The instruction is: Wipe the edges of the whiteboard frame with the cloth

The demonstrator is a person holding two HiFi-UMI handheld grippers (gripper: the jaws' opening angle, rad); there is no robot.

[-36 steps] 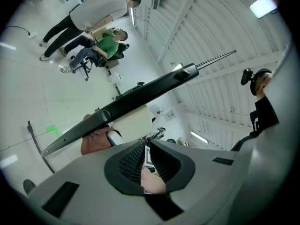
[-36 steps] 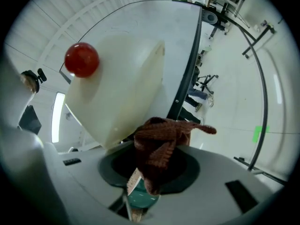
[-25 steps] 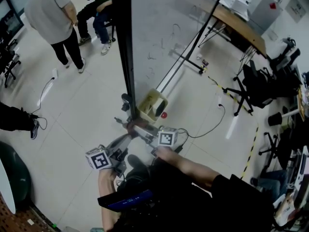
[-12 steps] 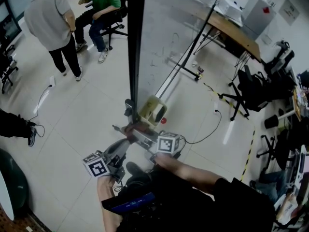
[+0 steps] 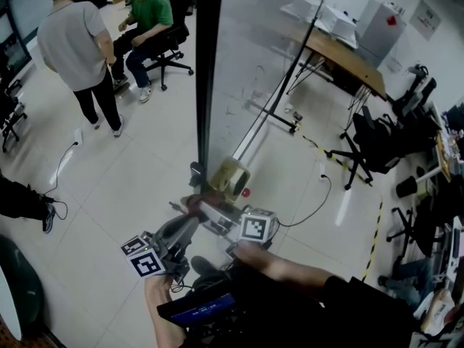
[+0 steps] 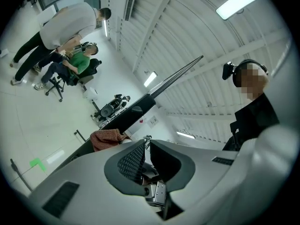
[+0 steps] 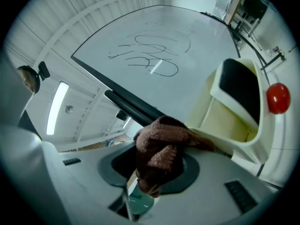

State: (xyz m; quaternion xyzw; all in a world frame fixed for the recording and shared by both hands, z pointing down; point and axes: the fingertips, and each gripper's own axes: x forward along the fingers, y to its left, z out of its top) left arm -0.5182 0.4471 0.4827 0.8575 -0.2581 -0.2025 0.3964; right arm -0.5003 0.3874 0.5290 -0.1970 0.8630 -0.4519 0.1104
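One cloth [image 7: 161, 142], clamped in the right gripper [image 7: 161, 165], nears the whiteboard frame [image 7: 126, 102]. The left gripper [image 6: 146, 149] is closed and empty. Next it likely presses on and slides along.

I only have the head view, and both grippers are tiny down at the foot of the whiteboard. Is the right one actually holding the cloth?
Observer: Yes. The right gripper view shows the brown cloth bunched between the fingers of the right gripper.
Operator: Is it on the frame?
Observer: Its top appears to meet the black frame edge, right beside a cream tray fixed to the board.
Operator: And the left gripper?
Observer: The left gripper has its fingers nearly together with nothing between them.
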